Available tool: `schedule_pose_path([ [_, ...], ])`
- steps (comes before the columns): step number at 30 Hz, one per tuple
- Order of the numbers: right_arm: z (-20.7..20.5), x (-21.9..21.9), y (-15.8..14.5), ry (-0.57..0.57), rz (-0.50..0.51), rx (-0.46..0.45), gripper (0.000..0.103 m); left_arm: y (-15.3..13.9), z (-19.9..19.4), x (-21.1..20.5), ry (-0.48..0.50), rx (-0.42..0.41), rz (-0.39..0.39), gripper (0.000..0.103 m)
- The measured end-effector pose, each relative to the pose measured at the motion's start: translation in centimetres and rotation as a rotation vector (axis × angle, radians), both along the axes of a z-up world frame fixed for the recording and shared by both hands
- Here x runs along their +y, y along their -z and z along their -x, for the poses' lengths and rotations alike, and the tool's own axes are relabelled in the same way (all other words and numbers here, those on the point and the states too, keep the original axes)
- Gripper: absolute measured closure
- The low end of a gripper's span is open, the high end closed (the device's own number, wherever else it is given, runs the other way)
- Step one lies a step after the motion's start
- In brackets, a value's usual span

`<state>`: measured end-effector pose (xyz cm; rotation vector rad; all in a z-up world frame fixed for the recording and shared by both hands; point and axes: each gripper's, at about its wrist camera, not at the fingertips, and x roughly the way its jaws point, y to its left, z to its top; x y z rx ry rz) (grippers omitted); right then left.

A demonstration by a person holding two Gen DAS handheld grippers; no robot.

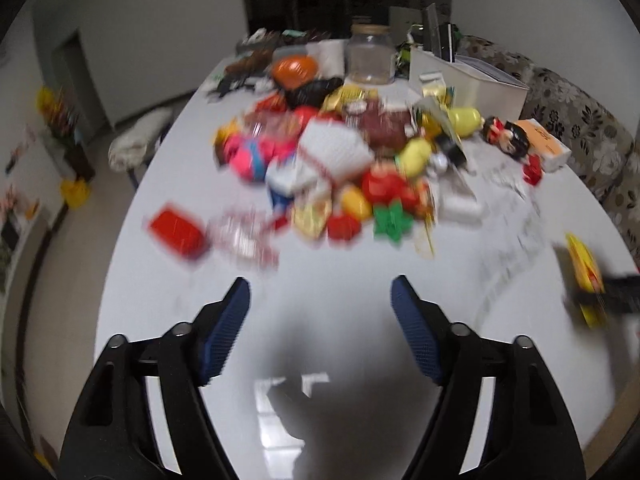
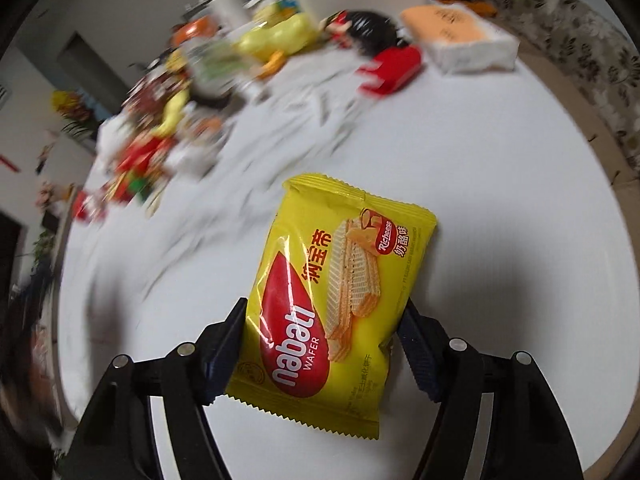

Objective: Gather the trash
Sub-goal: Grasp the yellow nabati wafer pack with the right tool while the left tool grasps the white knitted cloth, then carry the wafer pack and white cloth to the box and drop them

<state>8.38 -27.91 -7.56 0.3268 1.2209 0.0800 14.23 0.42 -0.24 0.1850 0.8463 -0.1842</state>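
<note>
Desk [image 2: 500,184]: white, round-edged; carries everything below and serves as the landmark for placement.
Trash pile [image 1: 336,160]: blurred heap of wrappers, boxes and toys toward the far middle of the desk; individual items are hard to tell apart.
White bin [image 1: 472,80]: at the far right of the desk, beyond the pile; probably the drop point, though its opening is not visible.
Wafer packet [image 2: 332,296]: yellow "nabati" pack, held above the near part of the desk, well apart from the pile.
Right gripper [image 2: 324,328]: jaws clamped on the lower sides of the wafer packet.
Left gripper [image 1: 320,300]: jaws wide apart, holding nothing, over bare desk short of the pile.
Step in hand (judgement): carrying the packet to its receptacle.
Technique (judgement): keep the clamp firm but light, since the pack is slippery and crushable; travel high enough to clear the pile; part the jaws only once over the opening.
</note>
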Motion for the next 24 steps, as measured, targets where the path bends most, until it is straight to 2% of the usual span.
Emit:
schedule_pose_path([
  [3, 1.8, 0.6, -0.1, 0.018, -0.036, 0.009, 0.033, -0.2, -5.8, -1.7, 0.069, -0.034, -0.044, 0.025],
  [5, 2.4, 0.7, -0.3, 0.032, -0.048, 0.003, 0.033, 0.1, -8.2, -2.4, 0.111, -0.02, -0.04, 0.025],
  [7, 2.9, 0.6, -0.7, 0.032, -0.03, -0.015, 0.033, 1.1, -10.4, -3.5, 0.134, -0.006, -0.075, 0.025],
  [8, 2.4, 0.5, -0.7, 0.031, -0.025, -0.022, 0.033, 1.9, -11.5, -3.9, 0.139, 0.006, -0.098, 0.027],
  [9, 2.2, 0.4, -0.8, 0.03, -0.019, -0.029, 0.034, 2.5, -12.3, -4.2, 0.138, 0.021, -0.111, 0.035],
  [10, 2.1, 0.4, -0.9, 0.035, -0.009, -0.038, 0.034, 2.6, -12.6, -4.3, 0.137, 0.018, -0.102, 0.036],
  [11, 1.8, 0.3, -0.9, 0.039, -0.009, -0.042, 0.034, 2.5, -12.5, -4.4, 0.14, 0.008, -0.091, 0.043],
  [12, 1.7, 0.2, -0.9, 0.043, -0.015, -0.046, 0.034, 2.1, -12.3, -4.5, 0.142, 0.002, -0.08, 0.056],
  [13, 1.8, 0.1, -1.0, 0.046, -0.018, -0.05, 0.034, 1.7, -11.9, -4.4, 0.138, -0.002, -0.069, 0.061],
  [15, 2.1, 0.1, -1.4, 0.034, -0.022, -0.056, 0.034, 0.4, -10.4, -4.0, 0.133, -0.007, -0.014, 0.062],
  [17, 2.6, 0.3, -2.0, 0.007, -0.024, -0.063, 0.034, -2.0, -7.4, -3.0, 0.126, -0.037, 0.049, 0.062],
  [21, 4.3, 0.9, -3.6, -0.071, -0.03, -0.083, 0.034, -5.7, 0.3, -1.8, 0.112, -0.062, 0.107, 0.062],
  [24, 6.4, 1.7, -5.5, -0.163, -0.048, -0.104, 0.034, -6.7, 5.7, -1.6, 0.097, -0.043, 0.11, 0.062],
])
